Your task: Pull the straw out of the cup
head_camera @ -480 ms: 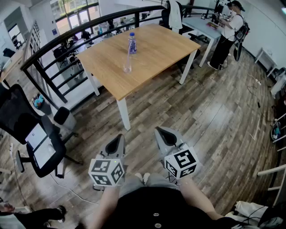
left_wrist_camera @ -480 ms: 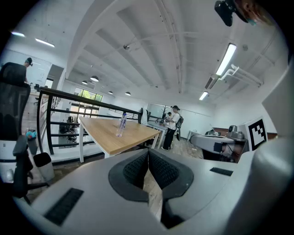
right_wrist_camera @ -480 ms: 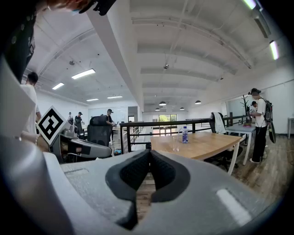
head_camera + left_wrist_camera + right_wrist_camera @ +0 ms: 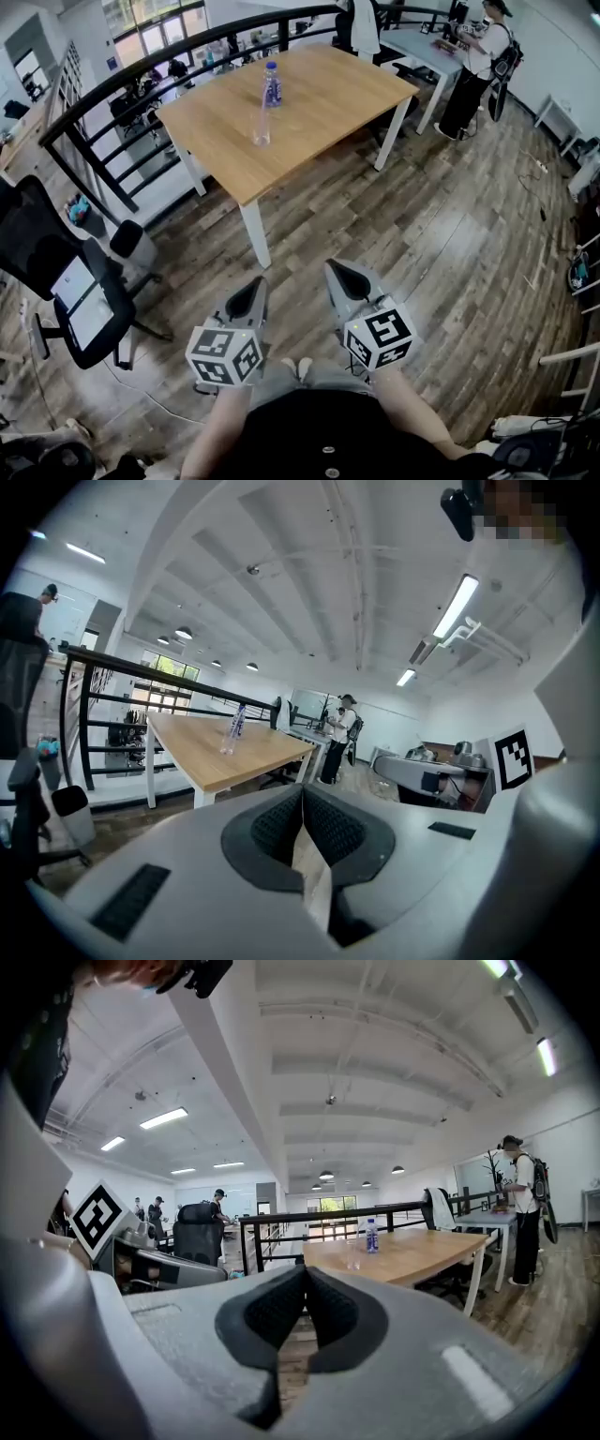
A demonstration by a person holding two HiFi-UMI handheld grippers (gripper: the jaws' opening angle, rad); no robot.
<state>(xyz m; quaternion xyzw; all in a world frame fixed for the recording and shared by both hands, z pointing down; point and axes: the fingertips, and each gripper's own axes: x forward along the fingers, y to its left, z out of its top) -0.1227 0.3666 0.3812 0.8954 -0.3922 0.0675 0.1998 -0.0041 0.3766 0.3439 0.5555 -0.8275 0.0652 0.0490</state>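
A clear cup (image 4: 261, 137) with a thin straw (image 4: 265, 112) stands on the wooden table (image 4: 319, 103), far ahead of me. A blue-capped bottle (image 4: 272, 86) stands just behind it. My left gripper (image 4: 258, 285) and right gripper (image 4: 335, 268) hang side by side over the plank floor, well short of the table. Both are shut with nothing between the pads. The left gripper view shows its jaws (image 4: 303, 795) pressed together, with the cup (image 4: 228, 743) small in the distance. In the right gripper view the jaws (image 4: 305, 1280) also meet, and the cup (image 4: 352, 1259) is far off.
A black office chair (image 4: 66, 281) stands at the left, in front of a black railing (image 4: 112, 103). A person (image 4: 478, 61) stands at a second table at the far right. Wooden floor lies between me and the table's white legs (image 4: 255, 234).
The table sits slightly higher and further left in the head view. Both grippers stay shut and side by side as before.
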